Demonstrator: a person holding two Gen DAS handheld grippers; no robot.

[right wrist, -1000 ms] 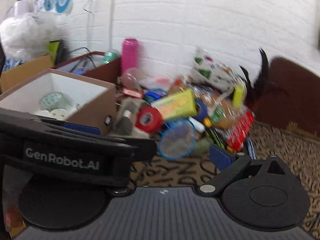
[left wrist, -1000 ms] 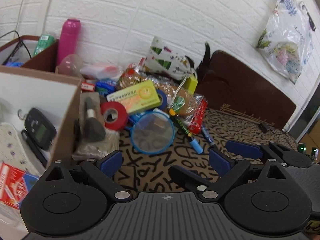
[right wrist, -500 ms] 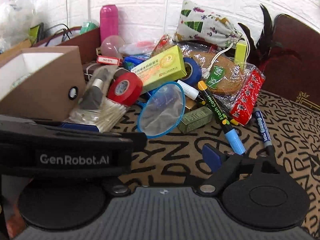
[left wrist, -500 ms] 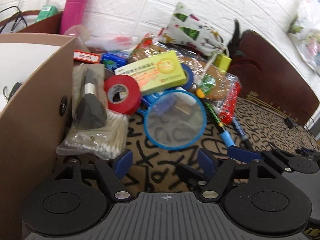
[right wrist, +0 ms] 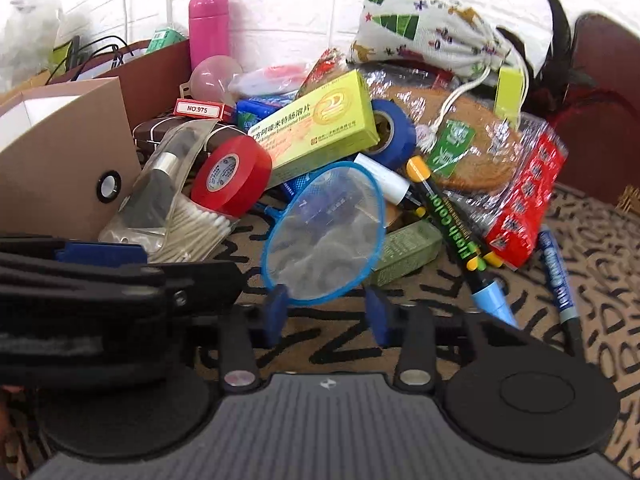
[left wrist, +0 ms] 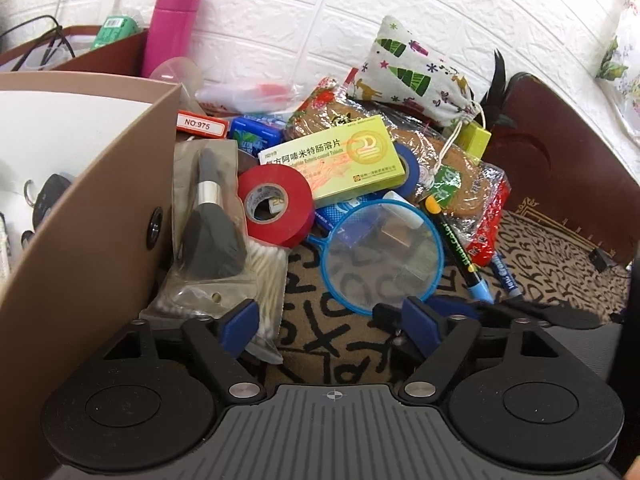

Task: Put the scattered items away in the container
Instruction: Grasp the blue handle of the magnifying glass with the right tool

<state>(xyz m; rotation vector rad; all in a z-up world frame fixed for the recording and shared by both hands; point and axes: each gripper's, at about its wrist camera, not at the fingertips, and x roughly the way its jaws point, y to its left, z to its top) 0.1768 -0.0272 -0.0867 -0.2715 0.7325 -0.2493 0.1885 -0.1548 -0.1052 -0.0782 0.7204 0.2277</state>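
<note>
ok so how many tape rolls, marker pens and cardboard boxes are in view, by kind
tape rolls: 2, red tape roll and blue tape roll
marker pens: 2, black marker with light blue cap and blue marker
cardboard boxes: 2, tan box and dark brown box
total: 6

Red tape roll — blue-rimmed net — pink bottle.

The left gripper has its jaws wide apart, with only the patterned cloth between them. The bag of cotton swabs touches the left jaw (a brush lies on top). The blue net sits just ahead.
</note>
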